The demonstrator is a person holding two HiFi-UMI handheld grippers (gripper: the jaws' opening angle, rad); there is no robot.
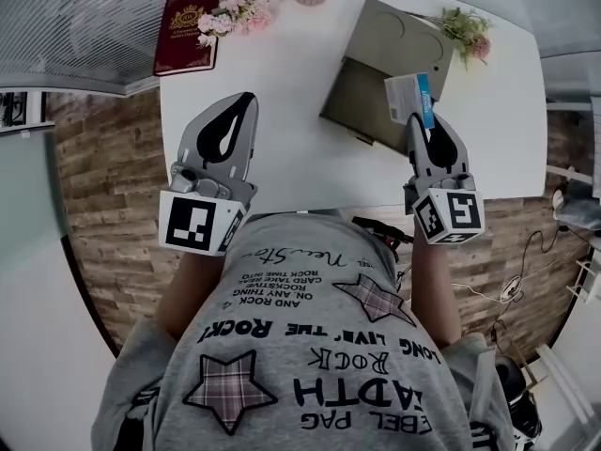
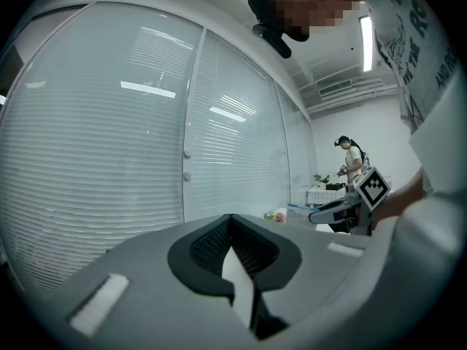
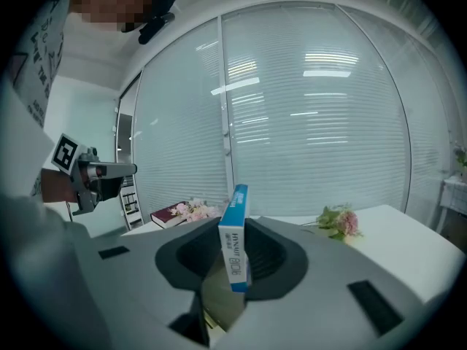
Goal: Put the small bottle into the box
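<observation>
Gripping a small blue-and-white carton [image 3: 235, 240] upright between its jaws, the right gripper [image 1: 416, 118] sits at the upper right of the head view. There the carton overlaps the lower right corner of the open box [image 1: 349, 101]. No bare bottle shows anywhere, so the carton is probably the bottle's pack. How high it hangs above the box cannot be told.

To do this step well, aim for the darker tray half at the lower left of the box, not the raised lid [image 1: 399, 36] with its round hollows. Keep the carton square to the tray walls, and let go only once its base rests inside.

The left gripper [image 1: 244, 101], jaws shut on nothing, waits at centre left over the white table [image 1: 282, 64]. It could steady the box if it slides.
</observation>
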